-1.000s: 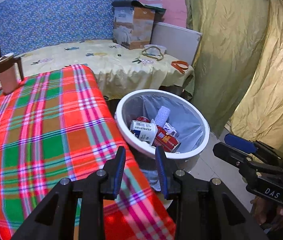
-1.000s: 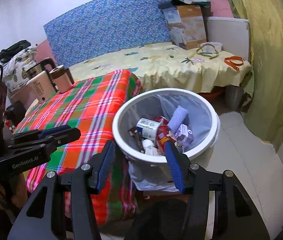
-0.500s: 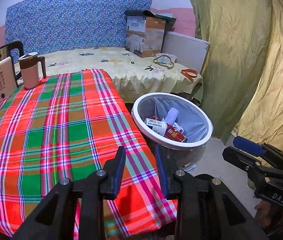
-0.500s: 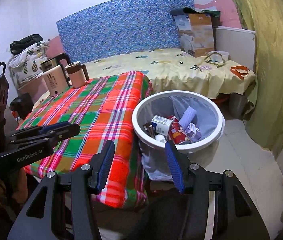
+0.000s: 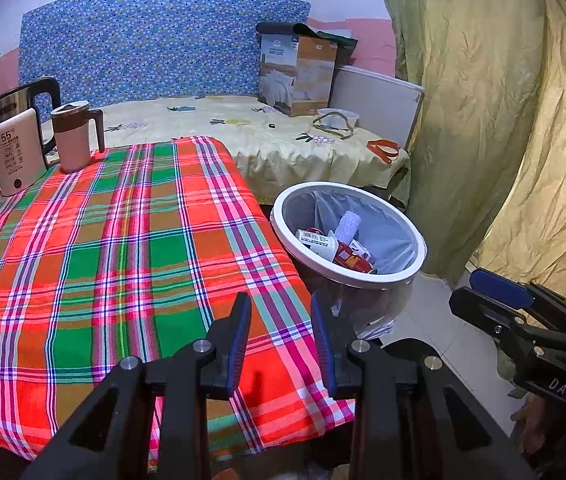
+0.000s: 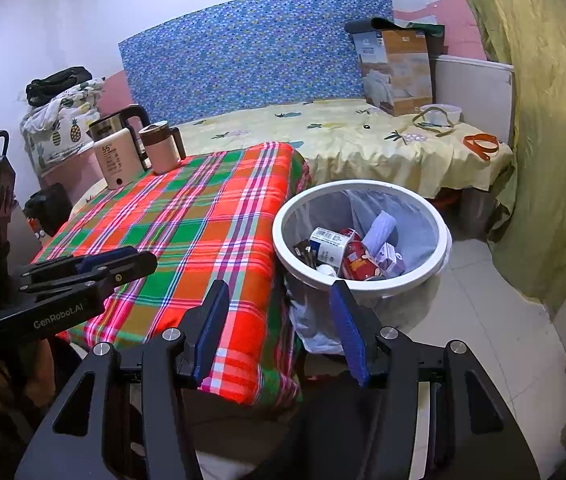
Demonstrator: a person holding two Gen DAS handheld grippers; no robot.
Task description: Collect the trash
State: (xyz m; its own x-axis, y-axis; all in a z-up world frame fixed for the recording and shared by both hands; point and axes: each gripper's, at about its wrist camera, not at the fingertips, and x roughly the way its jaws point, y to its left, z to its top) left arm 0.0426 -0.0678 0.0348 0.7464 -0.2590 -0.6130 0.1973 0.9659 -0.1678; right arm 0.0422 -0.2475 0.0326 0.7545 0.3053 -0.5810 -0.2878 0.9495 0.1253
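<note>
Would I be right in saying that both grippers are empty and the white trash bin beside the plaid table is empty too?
Not quite: the white trash bin is not empty. The right wrist view shows a red can, a white carton and other litter inside. The left gripper and right gripper are indeed empty, beside the plaid table.

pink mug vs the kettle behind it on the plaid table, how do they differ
The pink mug is matte pink with a brown lid and handle; the kettle is shiny steel with a black handle. The mug stands in full view; the kettle is partly hidden behind a cream box. Both stand upright at the plaid tablecloth's far end.
</note>
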